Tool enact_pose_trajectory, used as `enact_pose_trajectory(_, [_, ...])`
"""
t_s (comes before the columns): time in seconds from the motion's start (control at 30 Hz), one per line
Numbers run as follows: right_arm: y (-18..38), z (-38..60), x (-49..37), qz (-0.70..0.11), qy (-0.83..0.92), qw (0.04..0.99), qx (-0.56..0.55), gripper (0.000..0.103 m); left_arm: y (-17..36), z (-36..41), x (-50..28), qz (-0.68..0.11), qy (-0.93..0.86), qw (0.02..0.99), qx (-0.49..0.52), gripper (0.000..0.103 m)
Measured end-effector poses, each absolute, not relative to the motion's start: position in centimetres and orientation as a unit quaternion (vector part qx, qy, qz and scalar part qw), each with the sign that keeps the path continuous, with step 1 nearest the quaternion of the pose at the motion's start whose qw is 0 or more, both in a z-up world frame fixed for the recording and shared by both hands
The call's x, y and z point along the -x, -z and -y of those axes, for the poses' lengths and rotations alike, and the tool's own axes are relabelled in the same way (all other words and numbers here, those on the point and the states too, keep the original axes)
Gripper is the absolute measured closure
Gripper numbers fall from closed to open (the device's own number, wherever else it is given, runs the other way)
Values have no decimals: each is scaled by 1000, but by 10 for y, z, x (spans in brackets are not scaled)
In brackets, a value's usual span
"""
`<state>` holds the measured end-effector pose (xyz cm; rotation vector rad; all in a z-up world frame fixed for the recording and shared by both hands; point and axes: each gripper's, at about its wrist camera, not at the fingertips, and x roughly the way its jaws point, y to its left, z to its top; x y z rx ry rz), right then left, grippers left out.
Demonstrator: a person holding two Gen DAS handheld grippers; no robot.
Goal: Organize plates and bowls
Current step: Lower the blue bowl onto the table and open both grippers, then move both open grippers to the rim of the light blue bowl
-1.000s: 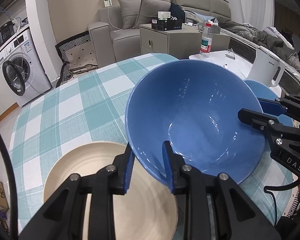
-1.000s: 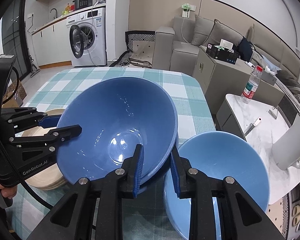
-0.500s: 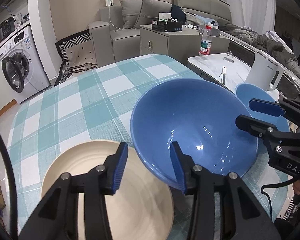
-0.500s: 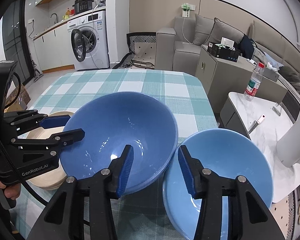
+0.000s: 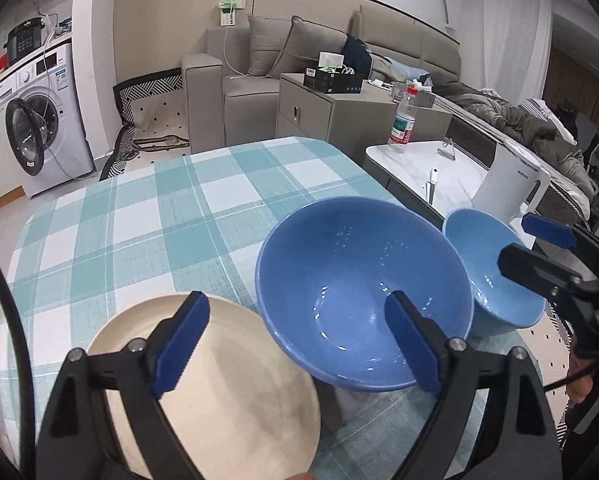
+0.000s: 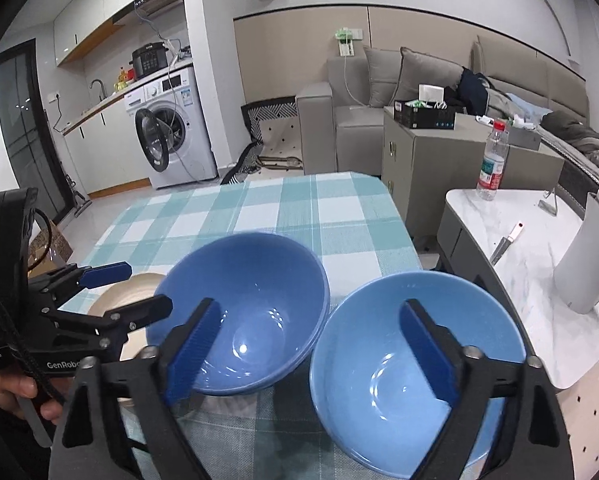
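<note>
cream plate [image 5: 227, 392] at 8 o'clock on surface [image 5: 139, 216] | left hand-held gripper [image 5: 299, 344] just spread apart, empty | dark blue bowl [image 5: 363, 292] released, resting at centre | right hand-held gripper [image 6: 311, 356] also just spread, empty | light blue bowl [image 6: 415, 364] at 4 o'clock; nesting likely follows.

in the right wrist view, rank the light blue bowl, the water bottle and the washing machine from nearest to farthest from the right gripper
1. Light blue bowl: right under the open right gripper, at the table's near edge.
2. Water bottle: farther off to the right, on the white side table.
3. Washing machine: farthest, at the back left beyond the table.
</note>
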<state>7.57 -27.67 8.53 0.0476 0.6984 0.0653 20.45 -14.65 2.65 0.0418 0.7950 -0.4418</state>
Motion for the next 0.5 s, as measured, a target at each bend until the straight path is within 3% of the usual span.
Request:
enact_pose_trajectory(0.13, [-100, 277, -61, -327, -41, 944, -22, 1, -33, 147, -197, -375, 221, 900, -11, 1])
enact_pose_trajectory(0.5, [-117, 307, -11, -291, 3, 955, -48, 0, -44, 162, -165, -358, 230, 905, -24, 0])
